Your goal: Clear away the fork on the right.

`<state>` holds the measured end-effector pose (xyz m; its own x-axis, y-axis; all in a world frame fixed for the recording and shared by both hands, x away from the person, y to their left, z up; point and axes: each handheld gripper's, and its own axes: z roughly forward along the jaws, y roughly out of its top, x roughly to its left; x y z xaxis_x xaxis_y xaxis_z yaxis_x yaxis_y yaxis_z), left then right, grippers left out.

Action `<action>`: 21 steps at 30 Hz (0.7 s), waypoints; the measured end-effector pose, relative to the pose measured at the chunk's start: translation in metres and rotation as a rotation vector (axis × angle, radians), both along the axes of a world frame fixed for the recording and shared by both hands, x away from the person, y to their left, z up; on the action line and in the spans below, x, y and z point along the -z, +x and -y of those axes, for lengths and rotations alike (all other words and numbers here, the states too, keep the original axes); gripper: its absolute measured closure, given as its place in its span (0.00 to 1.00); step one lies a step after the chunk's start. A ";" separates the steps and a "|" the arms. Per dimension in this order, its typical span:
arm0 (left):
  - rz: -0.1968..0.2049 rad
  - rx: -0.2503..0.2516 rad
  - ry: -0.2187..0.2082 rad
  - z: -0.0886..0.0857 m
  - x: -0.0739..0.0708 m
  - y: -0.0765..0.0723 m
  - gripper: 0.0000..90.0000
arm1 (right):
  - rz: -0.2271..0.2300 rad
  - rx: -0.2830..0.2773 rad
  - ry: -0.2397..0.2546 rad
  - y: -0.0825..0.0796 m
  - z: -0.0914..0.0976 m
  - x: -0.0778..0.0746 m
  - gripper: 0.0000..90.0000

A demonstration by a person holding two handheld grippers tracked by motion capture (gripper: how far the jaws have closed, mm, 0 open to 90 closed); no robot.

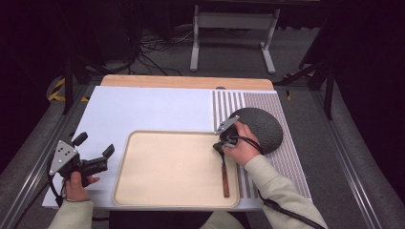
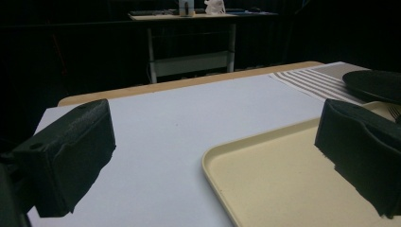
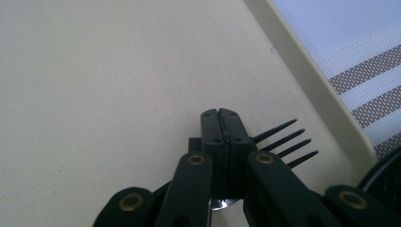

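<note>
A fork with a brown wooden handle (image 1: 225, 179) lies along the right side of the beige tray (image 1: 125, 162), its dark tines (image 3: 283, 139) pointing toward the tray's right rim. My right gripper (image 1: 220, 149) is shut on the fork's neck, and in the right gripper view its jaws (image 3: 221, 113) are pressed together just above the tray floor (image 3: 94, 71). Left of the tray, my left gripper (image 1: 95, 144) hovers over the white table cover, held open with nothing between its jaws (image 2: 213, 151).
A dark round plate (image 1: 260, 126) rests on the striped placemat (image 1: 286, 157) right of the tray, close behind my right hand. White cover (image 2: 179, 123) stretches behind the tray to the table's wooden far edge (image 1: 186, 82). A stand's legs rise beyond the table.
</note>
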<state>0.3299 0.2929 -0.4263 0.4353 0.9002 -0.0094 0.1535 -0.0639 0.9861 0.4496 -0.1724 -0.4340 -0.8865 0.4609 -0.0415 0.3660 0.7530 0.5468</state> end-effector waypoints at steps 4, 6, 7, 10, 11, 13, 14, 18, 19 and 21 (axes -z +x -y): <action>0.004 0.002 -0.002 0.000 0.000 0.000 0.00 | 0.001 0.007 -0.005 0.001 0.003 0.000 1.00; 0.003 0.002 -0.001 0.000 0.000 0.000 0.00 | 0.003 0.015 -0.004 0.001 0.005 0.000 0.99; 0.002 0.002 0.002 0.000 0.000 0.000 0.00 | 0.005 0.018 -0.001 0.001 0.006 0.000 0.99; 0.003 0.001 -0.001 0.001 0.000 0.000 0.00 | 0.006 0.018 0.002 0.001 0.008 -0.001 0.97; 0.006 0.002 -0.001 0.001 0.000 0.001 0.00 | 0.010 0.017 0.002 0.001 0.008 -0.001 0.96; 0.004 0.003 -0.001 0.001 0.000 0.000 0.00 | 0.019 0.018 0.008 0.001 0.008 -0.003 0.93; 0.004 0.002 -0.001 0.001 0.000 0.000 0.00 | 0.023 0.019 0.017 0.000 0.008 -0.005 0.90; 0.005 0.000 -0.003 0.001 0.000 0.001 0.00 | 0.051 0.008 0.026 -0.001 0.008 -0.011 0.71; 0.004 0.002 -0.005 0.001 0.000 0.001 0.00 | 0.066 0.007 0.047 -0.002 0.008 -0.014 0.58; 0.004 0.004 -0.001 0.001 0.000 0.001 0.00 | 0.091 0.006 0.070 -0.004 0.008 -0.019 0.43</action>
<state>0.3306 0.2919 -0.4260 0.4386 0.8986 -0.0088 0.1490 -0.0630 0.9868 0.4457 -0.1802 -0.4151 -0.8780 0.4704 -0.0890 0.3166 0.7101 0.6289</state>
